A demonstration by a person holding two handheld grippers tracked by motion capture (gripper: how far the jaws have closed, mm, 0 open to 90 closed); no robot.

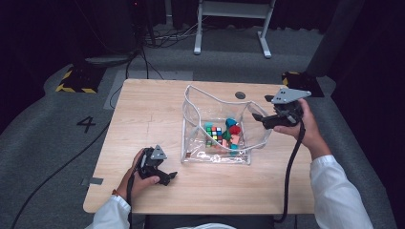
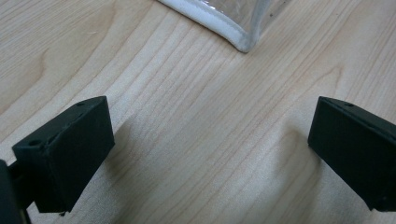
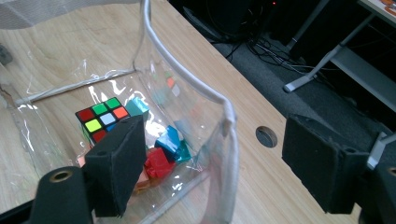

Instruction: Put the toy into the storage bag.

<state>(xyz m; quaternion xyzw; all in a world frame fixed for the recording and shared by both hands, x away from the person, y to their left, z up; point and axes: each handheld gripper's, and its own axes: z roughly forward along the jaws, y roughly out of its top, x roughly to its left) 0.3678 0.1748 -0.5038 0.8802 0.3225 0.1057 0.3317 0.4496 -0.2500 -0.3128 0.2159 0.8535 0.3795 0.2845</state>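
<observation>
Grey carpet floor (image 1: 43, 124), dark surroundings, white desk frame (image 1: 232, 24), hazard-striped base (image 1: 76, 78).

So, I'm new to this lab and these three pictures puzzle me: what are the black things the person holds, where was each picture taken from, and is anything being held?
A person sits at a wooden table with a two-jawed grabbing tool in each hand. The high view looks down from above; the other two come from cameras riding on the tools.

The left hand-held gripper rests near the table's front edge, jaws open over bare wood.

The right hand-held gripper is open too, its jaws either side of the rim of a clear plastic bag, not pressing it.

Inside the bag lie a colourful puzzle cube and small coloured blocks. Nothing is held.
</observation>
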